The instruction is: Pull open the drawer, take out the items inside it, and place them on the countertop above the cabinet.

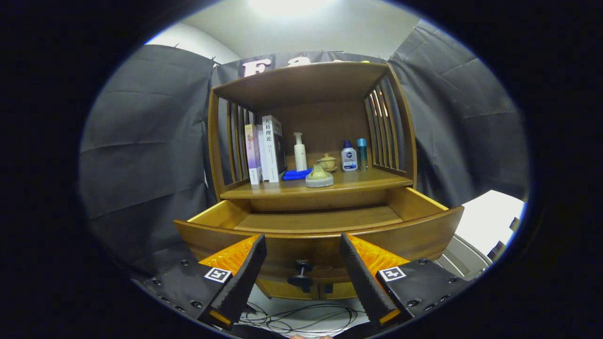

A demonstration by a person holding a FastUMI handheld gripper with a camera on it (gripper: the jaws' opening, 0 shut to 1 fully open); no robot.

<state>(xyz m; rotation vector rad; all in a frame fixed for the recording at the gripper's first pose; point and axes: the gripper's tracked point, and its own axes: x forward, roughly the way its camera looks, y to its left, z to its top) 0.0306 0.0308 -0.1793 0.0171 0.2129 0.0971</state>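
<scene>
Drawer (320,221) of the wooden cabinet (311,84) stands pulled out toward the gripper (301,263), its curved front panel just beyond the fingertips and its bare wooden floor showing inside; nothing can be made out lying in the part that shows. On the countertop (367,181) above it, going from left to right, a few books (264,150) stand upright against the slatted left side, with a folded blue cloth (297,174) lying just beside them. Behind the cloth stands a white pump bottle (300,151). Next comes a pale green rounded item (319,177) near the countertop's front edge, and behind it a small lidded cup (327,162) on a saucer. Further right stand a small white bottle with a blue cap (349,157) and, touching or just beside it, a slim teal bottle (362,153), near the slatted right side.

The gripper's fingers are spread wide and hold nothing. The dark round knob (301,273) of the drawer front sits between them, apart from both. Below the knob, loose cables (301,318) lie on the pale floor. Black cloth hangs on both sides of the cabinet.
</scene>
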